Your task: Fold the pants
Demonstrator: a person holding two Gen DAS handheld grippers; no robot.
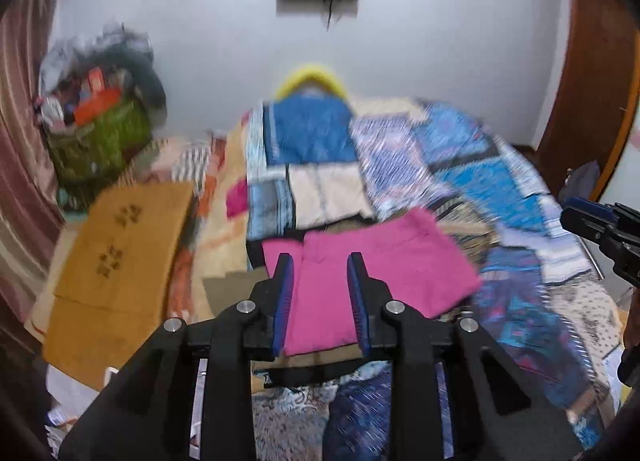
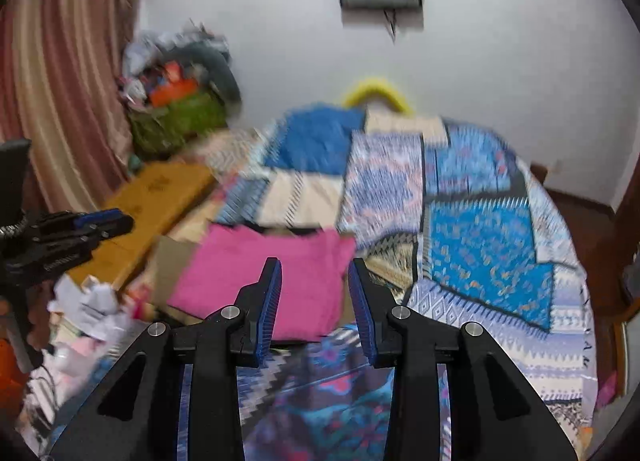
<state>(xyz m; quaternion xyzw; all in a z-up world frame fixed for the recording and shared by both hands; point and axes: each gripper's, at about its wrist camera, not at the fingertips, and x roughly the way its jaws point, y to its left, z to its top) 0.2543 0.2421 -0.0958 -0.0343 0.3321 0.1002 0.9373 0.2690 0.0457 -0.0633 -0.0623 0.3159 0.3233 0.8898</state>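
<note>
The pink pants [image 1: 384,273] lie folded into a flat rectangle on the patchwork bedspread [image 1: 460,165]. They also show in the right wrist view [image 2: 264,281]. My left gripper [image 1: 320,261] is open and empty, hovering above the near part of the pants. My right gripper [image 2: 314,265] is open and empty, above the pants' right edge. The right gripper shows at the right edge of the left wrist view [image 1: 600,225]. The left gripper shows at the left edge of the right wrist view [image 2: 80,229].
A flat cardboard box [image 1: 124,253] lies left of the pants. A heap of clothes and bags [image 1: 96,117] stands by the curtain [image 1: 20,141]. Crumpled paper [image 2: 92,309] lies at the near left. A yellow object [image 1: 312,79] sits at the bed's far end.
</note>
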